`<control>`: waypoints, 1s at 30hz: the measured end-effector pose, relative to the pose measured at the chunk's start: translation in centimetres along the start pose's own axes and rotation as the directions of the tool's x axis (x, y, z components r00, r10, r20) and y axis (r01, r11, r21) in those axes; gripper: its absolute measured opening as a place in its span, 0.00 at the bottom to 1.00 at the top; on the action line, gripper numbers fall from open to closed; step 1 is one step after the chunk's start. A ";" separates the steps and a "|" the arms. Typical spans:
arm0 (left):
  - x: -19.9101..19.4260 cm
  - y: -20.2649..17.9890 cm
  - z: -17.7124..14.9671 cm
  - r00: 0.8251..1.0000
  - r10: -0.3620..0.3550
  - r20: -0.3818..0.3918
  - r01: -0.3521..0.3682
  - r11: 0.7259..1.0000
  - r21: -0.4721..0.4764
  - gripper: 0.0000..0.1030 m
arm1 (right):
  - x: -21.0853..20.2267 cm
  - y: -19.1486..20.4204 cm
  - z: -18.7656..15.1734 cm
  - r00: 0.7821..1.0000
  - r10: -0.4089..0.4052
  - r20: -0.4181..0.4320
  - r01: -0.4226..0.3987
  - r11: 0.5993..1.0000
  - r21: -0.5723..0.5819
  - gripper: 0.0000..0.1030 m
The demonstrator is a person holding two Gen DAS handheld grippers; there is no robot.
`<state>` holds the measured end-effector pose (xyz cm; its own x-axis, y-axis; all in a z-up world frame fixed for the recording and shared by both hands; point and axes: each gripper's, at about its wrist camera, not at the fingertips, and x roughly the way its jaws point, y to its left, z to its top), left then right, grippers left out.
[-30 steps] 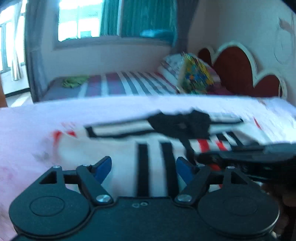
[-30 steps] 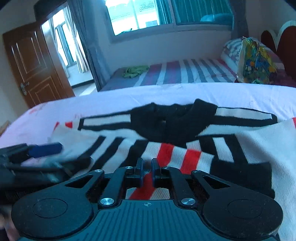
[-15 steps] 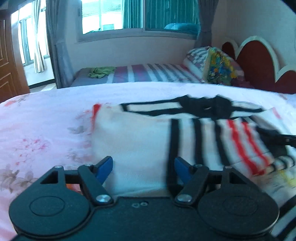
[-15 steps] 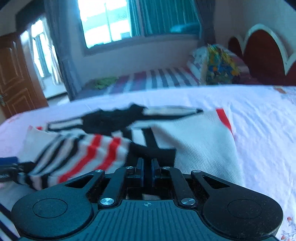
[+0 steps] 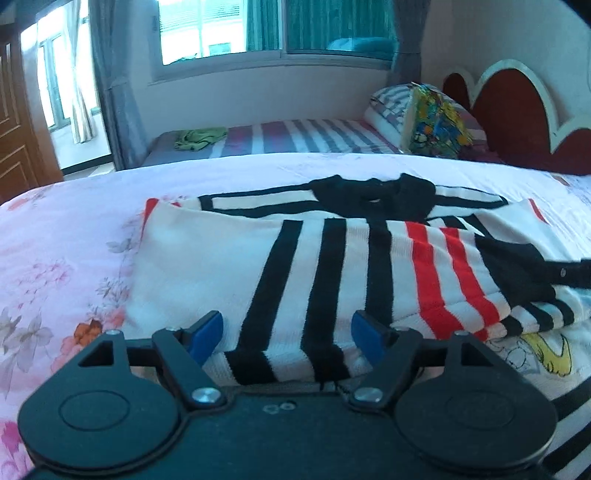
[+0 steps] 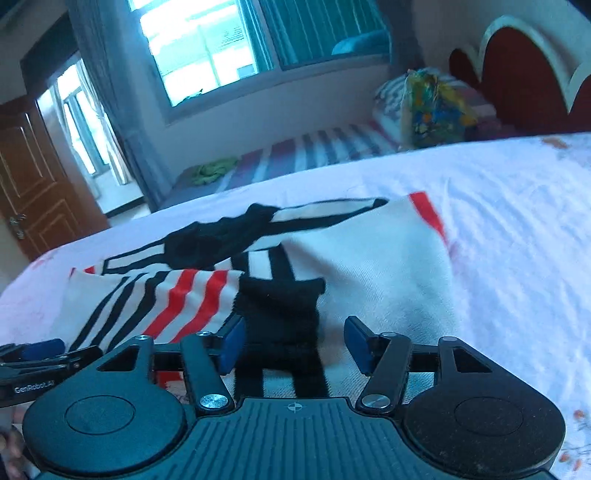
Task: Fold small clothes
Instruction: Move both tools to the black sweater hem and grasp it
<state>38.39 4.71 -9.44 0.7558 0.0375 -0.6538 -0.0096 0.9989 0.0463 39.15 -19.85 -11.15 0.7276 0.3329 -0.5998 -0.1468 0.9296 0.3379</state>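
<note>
Looks like I'm partway through: the striped sweater [image 5: 332, 258] lies flat right in front of both tongs with its sleeves crossed over the chest, so I'd guess the bottom-to-collar fold is what's left. Left gripper [image 5: 288, 332] and right gripper [image 6: 291, 343] both have their fingers spread, holding nothing. It's all on a pink floral bedsheet [image 5: 66, 240], with a striped second bed [image 5: 295, 138] under the window [image 5: 258, 29] beyond, though the right view's a bit blurry.

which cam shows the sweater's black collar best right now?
Left wrist. The sweater lies nearly square to that view, so its black collar shows whole and sharp, neck opening included. The right wrist view sees the collar from the side, stretched, motion-blurred, opening not visible.
</note>
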 end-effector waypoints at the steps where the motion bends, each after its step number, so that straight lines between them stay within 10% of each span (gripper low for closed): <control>1: -0.1 0.0 0.0 1.000 0.008 0.009 -0.008 1.000 -0.014 0.72 | 0.1 -0.1 -0.1 1.000 0.011 -0.011 -0.011 1.000 0.001 0.33; 4: 0.0 -0.3 0.1 1.000 0.029 0.003 -0.029 0.999 -0.037 0.73 | 0.8 -0.4 -0.2 0.998 0.046 -0.035 -0.046 0.999 0.001 0.26; 5: 0.4 -0.3 0.0 0.999 0.034 -0.014 -0.035 0.999 -0.041 0.73 | 0.9 -0.3 -0.3 0.997 0.058 -0.042 -0.058 0.998 -0.009 0.09; 18: -0.8 -2.0 0.1 0.994 0.113 -0.009 -0.113 0.991 -0.066 0.70 | -1.3 -0.9 0.0 0.999 0.028 -0.043 -0.032 0.994 -0.107 0.16; 24: -1.4 -6.7 0.3 1.000 0.001 0.028 -0.002 1.000 0.025 0.80 | -1.6 1.0 0.6 0.987 0.152 -0.051 -0.158 0.974 -0.160 0.16; 30: 0.0 -4.0 -0.5 0.999 0.018 -0.037 -0.020 0.999 -0.034 0.88 | -0.8 0.1 -0.8 0.996 0.029 -0.080 -0.044 0.981 -0.191 0.16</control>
<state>38.10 0.70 -10.00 0.7304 0.0569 -0.6807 -0.0468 0.9984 0.0332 38.01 -19.87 -11.15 0.6669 0.3713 -0.6461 -0.3038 0.9272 0.2193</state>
